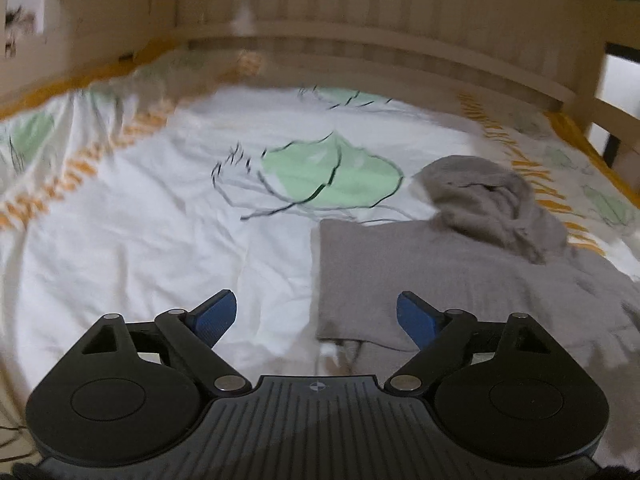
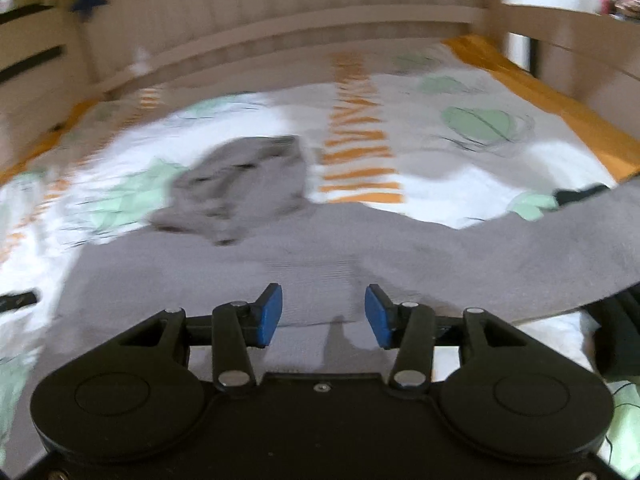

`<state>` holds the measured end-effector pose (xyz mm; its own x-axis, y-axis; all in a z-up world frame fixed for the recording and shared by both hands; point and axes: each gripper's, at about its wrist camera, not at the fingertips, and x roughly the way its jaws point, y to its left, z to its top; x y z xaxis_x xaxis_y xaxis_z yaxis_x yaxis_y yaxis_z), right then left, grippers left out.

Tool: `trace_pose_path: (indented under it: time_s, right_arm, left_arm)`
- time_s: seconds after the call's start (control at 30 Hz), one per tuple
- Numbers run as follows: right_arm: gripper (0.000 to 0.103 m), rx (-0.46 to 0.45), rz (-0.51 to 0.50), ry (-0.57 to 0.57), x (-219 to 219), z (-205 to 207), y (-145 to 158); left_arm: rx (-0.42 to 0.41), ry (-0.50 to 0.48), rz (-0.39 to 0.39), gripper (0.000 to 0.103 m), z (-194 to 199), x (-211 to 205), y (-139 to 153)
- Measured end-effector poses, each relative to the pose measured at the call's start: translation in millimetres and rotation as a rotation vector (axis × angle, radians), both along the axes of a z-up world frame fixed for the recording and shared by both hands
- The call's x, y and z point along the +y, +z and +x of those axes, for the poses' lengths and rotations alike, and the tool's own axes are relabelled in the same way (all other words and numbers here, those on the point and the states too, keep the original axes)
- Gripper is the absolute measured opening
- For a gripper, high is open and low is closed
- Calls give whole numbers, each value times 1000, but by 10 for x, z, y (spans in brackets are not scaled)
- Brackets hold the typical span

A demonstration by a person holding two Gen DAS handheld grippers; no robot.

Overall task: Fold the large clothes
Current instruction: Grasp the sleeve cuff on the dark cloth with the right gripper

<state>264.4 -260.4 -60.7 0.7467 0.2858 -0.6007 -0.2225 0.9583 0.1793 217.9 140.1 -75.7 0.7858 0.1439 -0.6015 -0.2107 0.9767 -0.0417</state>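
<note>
A grey hooded sweater [image 1: 460, 276] lies on a bed, its hood [image 1: 492, 200] bunched at the far end. In the left wrist view my left gripper [image 1: 316, 316] is open and empty, hovering at the sweater's near left edge. In the right wrist view the sweater [image 2: 320, 248] spreads across the bed, with its hood [image 2: 240, 188] at the far left and one sleeve [image 2: 560, 232] stretching right. My right gripper [image 2: 323, 314] is open and empty, just above the sweater's near edge.
The bed cover [image 1: 160, 220] is white with green leaf prints and orange stripes. A wooden bed frame [image 1: 360, 44] runs along the far side and the right. The frame also shows in the right wrist view [image 2: 320, 28]. A dark object [image 2: 616, 340] sits at the right edge.
</note>
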Motion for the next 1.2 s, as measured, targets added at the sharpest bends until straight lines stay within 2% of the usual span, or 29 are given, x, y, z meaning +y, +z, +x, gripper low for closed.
trace_pose_path:
  time_s: [0.1,0.2,0.23,0.37,0.43,0.63,0.73,0.87,1.2]
  right_arm:
    - [58,-4,12,44,60,-207,111]
    - [62,11,60,49,-36,-365,167]
    - [64,18,73,39,-104,-393,180]
    - [66,39,73,-47,-504,-474,225]
    - [71,39,44,-96,-709,-473,232]
    - [71,37,18,-237,-1401,-436,282]
    - [72,27,29,-307,-1741,-354,307]
    - [72,15,92,-414,-2228,-187,289]
    - [72,19,207,-654,-3196,187,83]
  left_arm:
    - [-7,-22,88,88,-135,-260,202]
    - [-51,4,220,88,-294,-607,368]
    - [-67,-12,240,88,-326,-720,416]
    - [-66,-135,175,88,-274,-1062,536]
    - [-60,-173,154,88,-195,-1237,546]
    - [8,-242,86,88,85,-1635,410]
    - [46,-241,70,88,184,-1756,298]
    - [101,-225,53,88,290,-1809,135]
    - [232,-168,29,88,436,-1614,-198]
